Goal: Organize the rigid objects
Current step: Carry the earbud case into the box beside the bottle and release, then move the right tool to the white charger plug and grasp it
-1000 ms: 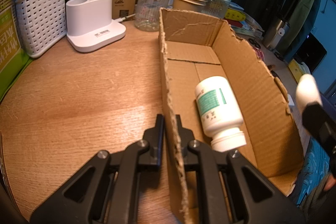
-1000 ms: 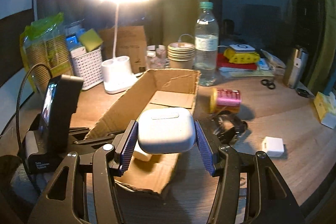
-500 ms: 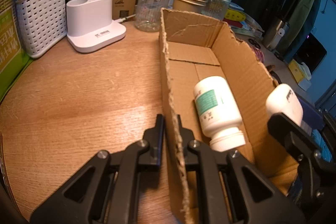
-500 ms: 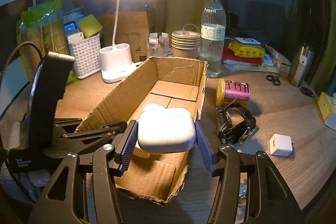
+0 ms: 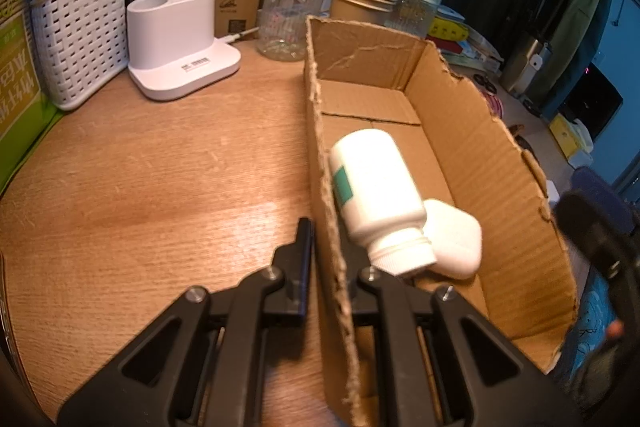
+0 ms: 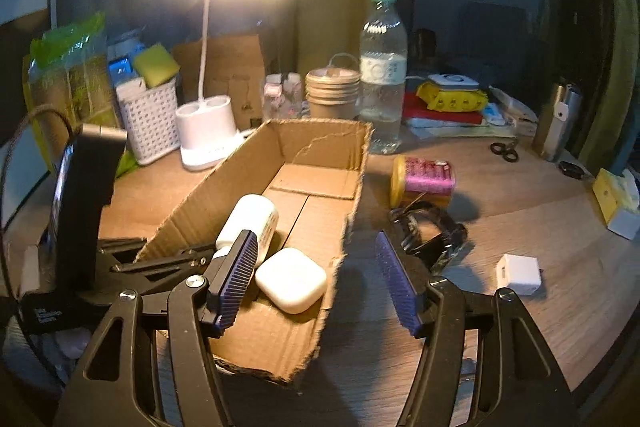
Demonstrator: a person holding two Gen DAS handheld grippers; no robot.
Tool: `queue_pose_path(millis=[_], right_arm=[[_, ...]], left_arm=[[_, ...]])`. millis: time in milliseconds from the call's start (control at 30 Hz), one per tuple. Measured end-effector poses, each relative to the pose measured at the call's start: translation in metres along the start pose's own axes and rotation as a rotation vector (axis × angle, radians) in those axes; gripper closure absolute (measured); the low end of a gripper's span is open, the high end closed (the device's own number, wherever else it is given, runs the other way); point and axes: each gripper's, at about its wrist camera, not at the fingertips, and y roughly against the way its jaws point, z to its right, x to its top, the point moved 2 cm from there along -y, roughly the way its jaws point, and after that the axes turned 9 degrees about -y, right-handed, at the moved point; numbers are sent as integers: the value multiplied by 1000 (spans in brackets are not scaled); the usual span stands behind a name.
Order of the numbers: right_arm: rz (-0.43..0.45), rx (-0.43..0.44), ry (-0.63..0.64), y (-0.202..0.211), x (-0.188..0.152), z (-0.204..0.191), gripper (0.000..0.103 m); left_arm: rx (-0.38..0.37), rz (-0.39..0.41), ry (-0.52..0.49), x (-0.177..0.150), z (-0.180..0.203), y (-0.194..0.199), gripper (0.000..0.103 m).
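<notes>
An open cardboard box (image 5: 472, 131) lies on the wooden desk. My left gripper (image 5: 330, 259) is shut on its left wall near the front corner. Inside, a white pill bottle (image 5: 376, 191) lies on its side against that wall, cap towards me. A white earbud case (image 5: 456, 243) rests on the box floor beside the cap. In the right wrist view, my right gripper (image 6: 316, 279) hovers over the box's near right corner. Its jaws are opening and nothing is between the pads. The case (image 6: 291, 279) lies loose below, next to the bottle (image 6: 250, 223).
Behind the box stand a white lamp base (image 5: 180, 43), a white basket (image 5: 80, 35), a glass jar (image 5: 292, 15), stacked paper cups (image 6: 332, 93) and a water bottle (image 6: 382, 75). Right of the box lie a pink spool (image 6: 424, 181), a black strap (image 6: 436, 231), a white cube (image 6: 518, 273) and scissors (image 6: 504, 151).
The right gripper carried the earbud case over the box, opened and let it go; the case now lies inside. The pill bottle shifted towards the left wall. The left gripper stayed put.
</notes>
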Motion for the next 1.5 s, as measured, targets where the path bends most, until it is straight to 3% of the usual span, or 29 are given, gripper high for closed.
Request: queue_pose_path(millis=[633,967,1500], right_arm=[[42,-148,-143,16,7,90,38],[-8,-248,-216,-1,-11,143,38],[-90,-281,-240,-32,-15,172,38]], left_arm=[[0,0,0,0,0,0,94],[1,-1,-1,0,0,0,94],[0,-1,-1,0,0,-1,94]])
